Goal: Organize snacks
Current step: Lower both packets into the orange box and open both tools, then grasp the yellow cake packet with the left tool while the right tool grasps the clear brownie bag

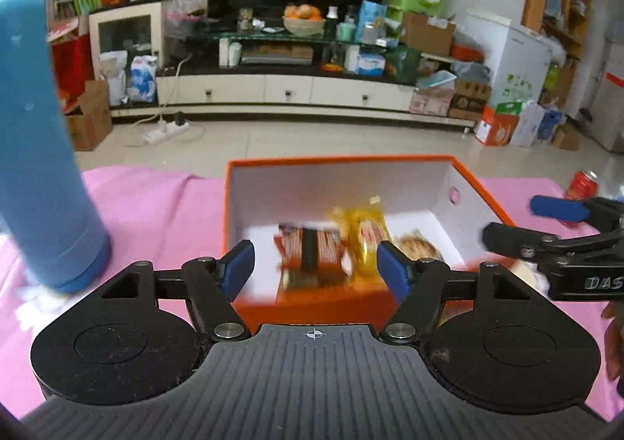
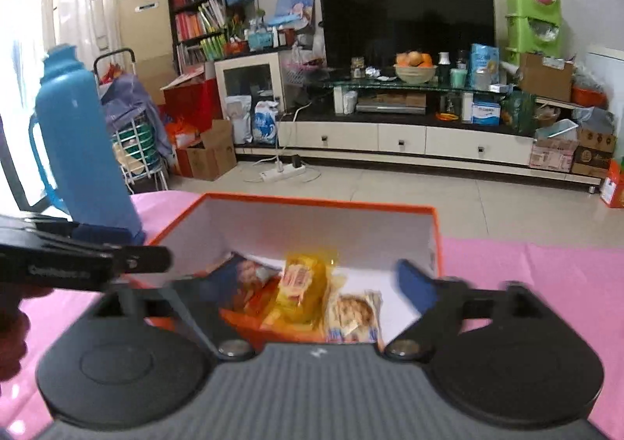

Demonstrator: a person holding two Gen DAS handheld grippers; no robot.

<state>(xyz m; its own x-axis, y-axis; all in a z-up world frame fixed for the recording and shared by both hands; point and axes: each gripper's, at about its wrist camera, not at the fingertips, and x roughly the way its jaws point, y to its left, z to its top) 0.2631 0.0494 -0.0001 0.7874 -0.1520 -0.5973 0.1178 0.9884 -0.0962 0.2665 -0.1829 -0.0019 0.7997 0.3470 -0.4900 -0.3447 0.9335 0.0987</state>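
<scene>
A tall blue plastic thermos flask (image 2: 84, 145) stands upright on a pink tablecloth (image 1: 156, 202) at the left, with a red drink can (image 1: 582, 184) at the far right edge. Beyond the table, a large black television (image 2: 405, 11) sits above a long cream cabinet with 3 drawers (image 2: 401, 140). A bowl of oranges (image 2: 415, 68) rests on its glass shelf. A white power strip (image 2: 282, 172) lies on the tiled floor, green plastic bins (image 2: 532, 17) stacked far right, a bookshelf (image 2: 199, 7) far left.

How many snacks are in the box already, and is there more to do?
Three snack packets lie in the orange box: a red one, a yellow one and a biscuit pack. Both sets of jaws are open and empty. A red can remains outside on the pink cloth.
</scene>
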